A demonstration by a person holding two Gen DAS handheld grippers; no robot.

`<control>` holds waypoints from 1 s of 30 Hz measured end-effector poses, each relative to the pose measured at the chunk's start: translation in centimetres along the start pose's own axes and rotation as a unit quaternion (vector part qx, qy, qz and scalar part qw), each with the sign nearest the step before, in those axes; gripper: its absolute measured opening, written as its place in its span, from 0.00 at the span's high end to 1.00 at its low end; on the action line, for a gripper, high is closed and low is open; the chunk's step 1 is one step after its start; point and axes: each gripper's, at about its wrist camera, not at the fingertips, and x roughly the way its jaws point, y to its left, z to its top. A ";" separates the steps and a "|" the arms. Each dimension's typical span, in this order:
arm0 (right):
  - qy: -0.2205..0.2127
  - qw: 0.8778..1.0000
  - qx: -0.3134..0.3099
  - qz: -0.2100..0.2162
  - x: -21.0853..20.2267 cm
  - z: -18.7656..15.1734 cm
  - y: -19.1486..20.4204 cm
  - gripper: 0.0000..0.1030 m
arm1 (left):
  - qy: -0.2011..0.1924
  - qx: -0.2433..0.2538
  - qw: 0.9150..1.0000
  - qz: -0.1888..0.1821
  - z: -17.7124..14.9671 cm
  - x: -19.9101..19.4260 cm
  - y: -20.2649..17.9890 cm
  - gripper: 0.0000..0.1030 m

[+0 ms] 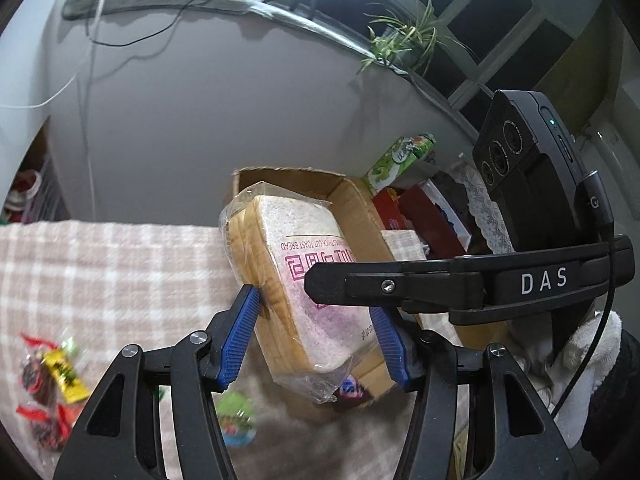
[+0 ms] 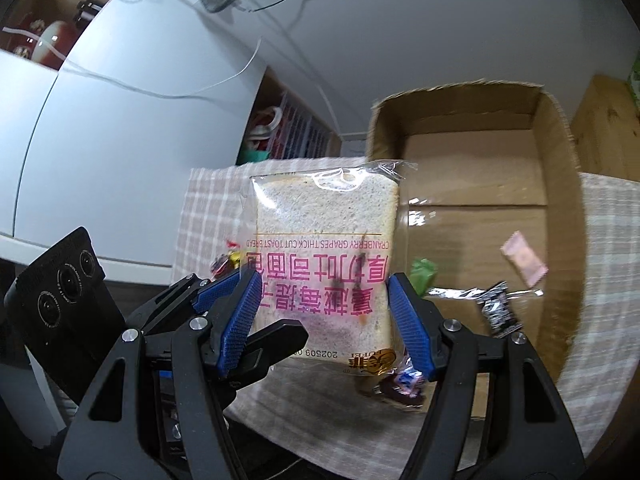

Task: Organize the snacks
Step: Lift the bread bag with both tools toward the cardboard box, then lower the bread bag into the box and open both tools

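Both grippers pinched one bag of bread [image 2: 326,256] from different sides. The right gripper [image 2: 324,320] angled steeply down, its blue pads [image 2: 410,326] pressed on the two edges of the slice face. The left gripper [image 1: 316,336] tilted down less steeply, rolled sideways, clamping the loaf across its thickness; its pads [image 1: 240,340] bore on crust and printed film. The bread hung clear of the checked cloth [image 1: 120,280], just in front of the open cardboard box [image 2: 560,152]. Inside the box lay a pink packet [image 2: 524,260], a black sachet [image 2: 498,312] and a green wrapper [image 2: 424,276]. More snacks [image 1: 52,384] lay on the cloth, left of the left gripper.
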 end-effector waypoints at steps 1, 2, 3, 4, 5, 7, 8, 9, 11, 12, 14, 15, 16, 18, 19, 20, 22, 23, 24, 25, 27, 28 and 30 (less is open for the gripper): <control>-0.002 1.000 0.002 -0.001 -0.1 0.2 -0.4 0.33 | 0.000 0.001 1.000 -0.002 0.2 0.3 -0.1 0.47; -0.005 1.000 0.007 -0.002 -0.4 0.4 -0.9 0.33 | 0.000 0.000 1.000 -0.004 0.4 0.6 -0.3 0.47; -0.006 1.000 0.010 -0.003 -0.5 0.6 -1.3 0.33 | 0.001 0.001 1.000 -0.007 0.5 1.0 -0.5 0.47; -0.007 1.000 0.012 -0.005 -0.6 0.8 -1.6 0.33 | 0.003 0.001 1.000 -0.008 0.6 1.3 -0.6 0.47; -0.009 1.000 0.014 -0.007 -0.7 1.0 -2.0 0.33 | 0.003 0.001 1.000 -0.010 0.7 1.6 -0.7 0.47; -0.011 1.000 0.018 -0.011 -1.1 1.2 -2.8 0.33 | 0.005 0.003 1.000 -0.011 0.9 2.2 -1.1 0.47; -0.012 1.000 0.020 -0.013 -1.1 1.3 -3.1 0.33 | 0.006 0.005 1.000 -0.011 1.0 2.4 -1.3 0.47; -0.013 1.000 0.022 -0.015 -1.1 1.4 -3.4 0.33 | 0.008 0.007 1.000 -0.010 1.0 2.8 -1.5 0.47; -0.014 0.999 0.028 -0.019 -1.0 1.5 -4.0 0.33 | 0.012 0.010 1.000 -0.010 1.1 3.4 -1.8 0.47; -0.013 0.999 0.031 -0.020 -0.9 1.6 -4.3 0.33 | 0.014 0.011 1.000 -0.009 1.2 3.6 -1.9 0.47; -0.012 0.999 0.036 -0.021 -0.7 1.7 -5.0 0.33 | 0.018 0.013 1.000 -0.008 1.2 4.2 -2.2 0.47; -0.011 0.999 0.040 -0.022 -0.6 1.8 -5.3 0.33 | 0.020 0.013 1.000 -0.008 1.2 4.5 -2.3 0.47; -0.011 0.999 0.043 -0.023 -0.6 1.8 -5.6 0.33 | 0.022 0.013 1.000 -0.008 1.2 4.8 -2.3 0.47; -0.011 0.998 0.048 -0.026 -0.4 1.8 -6.0 0.33 | 0.026 0.014 1.000 -0.009 1.1 5.1 -2.5 0.47; -0.011 0.998 0.050 -0.028 -0.4 1.8 -6.2 0.33 | 0.028 0.014 0.999 -0.009 1.1 5.2 -2.6 0.47; -0.011 0.998 0.052 -0.030 -0.3 1.9 -6.4 0.33 | 0.031 0.017 0.999 -0.008 1.1 5.5 -2.7 0.47; -0.011 0.998 0.053 -0.038 -0.2 1.9 -6.7 0.33 | 0.043 0.017 0.999 -0.005 1.4 6.1 -3.0 0.47; -0.013 0.997 0.056 -0.048 -0.1 2.0 -6.9 0.33 | 0.049 0.018 0.999 -0.002 1.4 6.4 -3.0 0.47; -0.015 0.997 0.058 -0.057 -0.2 2.0 -7.0 0.33 | 0.052 0.020 0.998 0.003 1.4 6.6 -3.1 0.47; -0.017 0.996 0.061 -0.058 -0.2 2.0 -7.1 0.32 | 0.052 0.024 0.998 0.006 1.3 6.6 -3.3 0.47; -0.020 0.996 0.064 -0.056 -0.4 1.9 -7.1 0.29 | 0.054 0.034 0.998 0.010 1.2 6.6 -3.6 0.47; -0.021 0.996 0.061 -0.060 -0.5 1.8 -7.1 0.28 | 0.054 0.037 0.998 0.009 1.2 6.6 -3.7 0.47; -0.023 0.996 0.052 -0.069 -0.6 1.8 -6.8 0.27 | 0.055 0.040 0.998 0.011 1.0 6.4 -3.8 0.47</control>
